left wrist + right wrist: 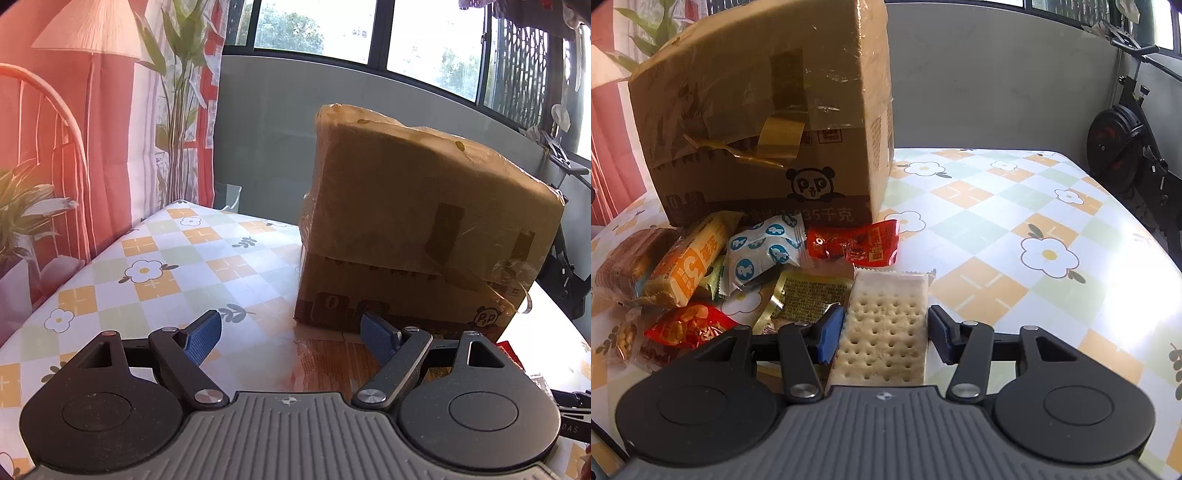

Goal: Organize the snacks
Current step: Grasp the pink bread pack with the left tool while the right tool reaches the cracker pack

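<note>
brown cake packet (626, 258): at the far left of the snack pile on the counter (1015, 236). It looks soft and squashable, so I would pinch it lightly across the short sides.
orange bar (689, 260): leans on the pile just right of the cake. It is a stiff, light block in slick film, best taken across its narrow width near the middle.
red nut packet (687, 326): near the front left of the pile. It is puffy and crinkly and likely to slip, so a sealed end is the safer hold.
white and blue pouch (762, 251): in front of the cardboard box (757, 110), mid pile. It is light and pillowy and would give under the pads.
green-gold sachet (809, 295): lies flat, touching the left side of the cracker packet. It is thin and hard to get under.
red sweet packet (857, 242): by the box's front right corner. It is small, lumpy and light.
cracker packet (886, 332): at the right edge of the pile, long axis pointing toward the box. It is flat, rigid and brittle in clear film, so a gentle hold on the long edges suits it.
right hand-held gripper (884, 334): straddles the cracker packet. The left pad touches its edge and the right pad shows a sliver of gap, so I judge it not yet clamped.
left hand-held gripper (291, 332): jaws wide apart with nothing between them, low over the counter before the box's bottom edge.
cardboard box, handling: bulky, taped, stiff-walled and too wide for one pinch.
</note>
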The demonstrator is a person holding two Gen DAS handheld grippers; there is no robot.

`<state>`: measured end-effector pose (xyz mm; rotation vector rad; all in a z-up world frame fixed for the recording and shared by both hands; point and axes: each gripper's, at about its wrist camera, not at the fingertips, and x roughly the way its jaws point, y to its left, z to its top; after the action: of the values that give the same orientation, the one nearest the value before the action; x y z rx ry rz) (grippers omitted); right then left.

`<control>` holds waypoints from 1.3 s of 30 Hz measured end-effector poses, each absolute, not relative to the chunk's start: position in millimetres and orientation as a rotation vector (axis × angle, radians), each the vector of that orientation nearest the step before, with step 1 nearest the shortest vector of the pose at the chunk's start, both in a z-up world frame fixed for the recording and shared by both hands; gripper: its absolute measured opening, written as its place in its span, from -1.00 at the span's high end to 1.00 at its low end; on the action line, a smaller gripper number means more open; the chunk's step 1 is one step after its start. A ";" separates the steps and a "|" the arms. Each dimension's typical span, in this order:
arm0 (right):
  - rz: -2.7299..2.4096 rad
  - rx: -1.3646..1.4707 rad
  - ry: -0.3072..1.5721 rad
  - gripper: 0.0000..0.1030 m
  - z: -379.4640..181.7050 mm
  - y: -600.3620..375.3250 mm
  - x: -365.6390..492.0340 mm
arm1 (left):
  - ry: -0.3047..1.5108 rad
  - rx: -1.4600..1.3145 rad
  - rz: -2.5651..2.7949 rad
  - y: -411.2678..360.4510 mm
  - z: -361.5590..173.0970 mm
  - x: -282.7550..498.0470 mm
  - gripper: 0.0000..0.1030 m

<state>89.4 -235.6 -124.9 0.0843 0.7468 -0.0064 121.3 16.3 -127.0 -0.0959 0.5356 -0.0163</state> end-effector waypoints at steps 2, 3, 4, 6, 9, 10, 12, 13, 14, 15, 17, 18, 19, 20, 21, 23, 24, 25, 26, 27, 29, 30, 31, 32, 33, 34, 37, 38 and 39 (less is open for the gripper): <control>0.030 0.061 0.756 0.02 -123.5 -235.1 96.4 | 0.544 -0.088 -0.028 14.3 -130.7 122.2 -0.64; 0.039 0.049 0.756 0.03 -123.4 -234.1 100.2 | 0.551 -0.082 -0.034 13.0 -132.4 122.9 -0.65; 0.041 0.041 0.754 0.03 -123.7 -233.3 103.5 | 0.563 -0.077 -0.041 11.5 -134.3 123.4 -0.65; 0.035 0.045 0.748 0.04 -125.9 -233.2 108.2 | 0.586 -0.073 -0.060 8.8 -138.9 126.4 -0.65; 0.029 0.048 0.723 0.04 -130.3 -233.0 105.3 | 0.604 -0.062 -0.080 2.8 -146.6 130.2 -0.65; 0.031 0.048 0.719 0.04 -130.1 -233.2 104.1 | 0.611 -0.053 -0.083 0.1 -149.2 131.7 -0.65; 0.031 0.064 0.712 0.04 -130.2 -234.9 101.6 | 0.628 -0.042 -0.092 -4.9 -154.8 134.4 -0.66; 0.027 0.070 0.709 0.04 -129.8 -235.5 100.7 | 0.638 -0.043 -0.100 -6.0 -158.0 135.8 -0.66; 0.025 0.072 0.708 0.04 -129.7 -235.6 100.8 | 0.647 -0.046 -0.107 -7.1 -160.2 137.5 -0.66; 0.026 0.069 0.707 0.04 -129.5 -235.0 101.6 | 0.656 -0.048 -0.112 -8.4 -162.3 139.2 -0.66; 0.030 0.057 0.708 0.04 -129.5 -233.8 103.3 | 0.672 -0.041 -0.117 -10.9 -165.1 143.5 -0.67; 0.032 0.053 0.708 0.04 -129.4 -233.2 103.6 | 0.677 -0.036 -0.115 -12.4 -165.7 146.0 -0.67; 0.031 0.050 0.708 0.04 -129.4 -232.7 103.6 | 0.678 -0.033 -0.111 -13.7 -165.8 148.1 -0.67; 0.031 0.048 0.708 0.04 -129.6 -232.4 103.5 | 0.680 -0.034 -0.107 -15.0 -165.7 150.2 -0.67; 0.032 0.049 0.707 0.04 -129.7 -232.4 103.5 | 0.683 -0.039 -0.108 -16.0 -165.5 152.4 -0.69; 0.033 0.051 0.707 0.04 -129.9 -232.8 103.1 | 0.693 -0.045 -0.118 -18.9 -165.3 157.8 -0.75; 0.033 0.051 0.707 0.04 -130.0 -233.0 103.1 | 0.699 -0.038 -0.117 -21.1 -165.9 160.0 -0.75; 0.033 0.051 0.707 0.04 -130.0 -233.1 103.1 | 0.704 -0.025 -0.111 -23.6 -167.3 162.2 -0.75; 0.033 0.049 0.707 0.04 -130.0 -233.0 103.2 | 0.707 -0.010 -0.103 -26.2 -169.2 163.9 -0.75; 0.032 0.049 0.707 0.04 -130.1 -233.0 103.2 | 0.714 0.006 -0.093 -28.7 -171.9 165.6 -0.75; 0.032 0.048 0.707 0.04 -130.1 -233.0 103.3 | 0.744 0.025 -0.079 -30.7 -178.7 167.6 -0.75; 0.032 0.048 0.707 0.04 -130.2 -233.0 103.3 | 0.758 0.020 -0.088 -29.8 -182.3 166.8 -0.74; 0.032 0.048 0.707 0.04 -130.2 -232.9 103.3 | 0.767 0.014 -0.089 -27.5 -185.3 165.6 -0.74; 0.032 0.048 0.707 0.04 -130.3 -233.0 103.3 | 0.772 0.009 -0.084 -25.4 -187.7 164.2 -0.70; 0.032 0.049 0.707 0.04 -130.3 -233.1 103.3 | 0.776 0.003 -0.075 -22.7 -189.9 162.5 -0.58; 0.032 0.049 0.707 0.04 -130.3 -232.9 103.3 | 0.772 -0.004 -0.070 -20.3 -192.3 160.0 -0.59; 0.032 0.048 0.707 0.04 -130.4 -232.9 103.2 | 0.742 -0.012 -0.069 -15.5 -192.6 151.5 -0.50; 0.032 0.048 0.707 0.04 -130.4 -233.0 103.2 | 0.733 -0.016 -0.070 -14.4 -192.7 148.7 -0.46; 0.032 0.048 0.707 0.04 -130.4 -233.1 103.3 | 0.727 -0.022 -0.066 -13.3 -192.4 146.0 -0.45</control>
<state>103.3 -233.1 -130.4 0.0482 0.7070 0.0321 146.0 -13.3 -192.4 -0.0218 0.7269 -0.0660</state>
